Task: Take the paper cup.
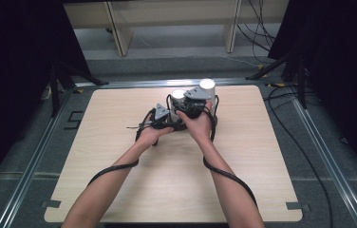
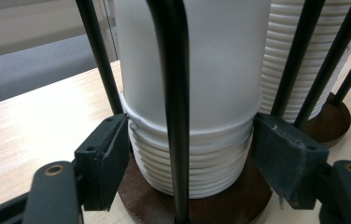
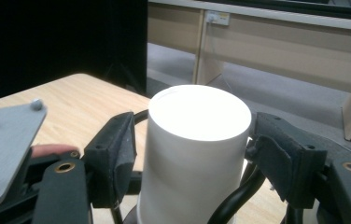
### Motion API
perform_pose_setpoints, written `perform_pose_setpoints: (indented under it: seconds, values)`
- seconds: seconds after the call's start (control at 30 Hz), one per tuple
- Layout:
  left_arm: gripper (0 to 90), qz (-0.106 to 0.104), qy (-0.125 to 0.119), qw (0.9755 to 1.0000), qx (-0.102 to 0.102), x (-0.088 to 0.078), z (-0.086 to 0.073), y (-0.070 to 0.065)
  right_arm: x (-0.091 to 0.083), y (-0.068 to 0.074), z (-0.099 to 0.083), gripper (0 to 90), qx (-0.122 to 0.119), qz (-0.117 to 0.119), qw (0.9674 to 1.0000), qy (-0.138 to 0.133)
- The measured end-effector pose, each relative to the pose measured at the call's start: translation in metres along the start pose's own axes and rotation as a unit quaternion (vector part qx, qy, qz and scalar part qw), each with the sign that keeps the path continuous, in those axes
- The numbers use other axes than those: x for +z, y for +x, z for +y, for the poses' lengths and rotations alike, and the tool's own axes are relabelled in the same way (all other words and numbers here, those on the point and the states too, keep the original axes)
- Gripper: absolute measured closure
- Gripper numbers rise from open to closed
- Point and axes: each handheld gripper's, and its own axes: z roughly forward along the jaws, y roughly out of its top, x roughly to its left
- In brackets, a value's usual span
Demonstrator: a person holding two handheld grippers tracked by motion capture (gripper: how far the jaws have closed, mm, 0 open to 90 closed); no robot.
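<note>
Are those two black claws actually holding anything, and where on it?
Both are at the nearer cup stack. The left gripper clamps its ribbed rims low down; the right gripper straddles the top cup, though whether its jaws touch cannot be told.

Wooden tabletop point(image 1: 119, 190); light bench point(image 1: 167, 19) beyond.

a: what surrounds the desk point(image 1: 119, 190)?

b: a grey floor point(image 1: 319, 156) on every side, with metal rails point(image 1: 29, 164) running along the left and right edges and another across the far edge. black curtains point(image 1: 15, 71) hang at both sides, very dark.

a: and behind?

b: pale wooden furniture point(image 1: 119, 28) with slanted legs, standing on the grey floor. loose black cables point(image 1: 262, 23) trail down at the far right.

a: the light?

b: bright from above on the light wood top; the corners stay dim. a white wall socket point(image 3: 218, 17) sits on the far panel.
</note>
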Motion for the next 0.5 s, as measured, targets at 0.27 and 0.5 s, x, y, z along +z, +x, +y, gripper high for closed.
perform_pose_setpoints:
  seconds: [0.27, 0.5]
  values:
    - [28.5, 0.000, 0.001, 1.0000, 0.000, 0.000, 0.000, 0.000, 0.010, 0.005, 0.004, 32.9, -0.005, -0.019, 0.9998, -0.007]
    - [28.8, 0.002, 0.003, 1.0000, 0.008, 0.000, 0.000, 0.000, 0.014, 0.007, 0.006, 33.5, -0.005, -0.037, 0.9993, -0.003]
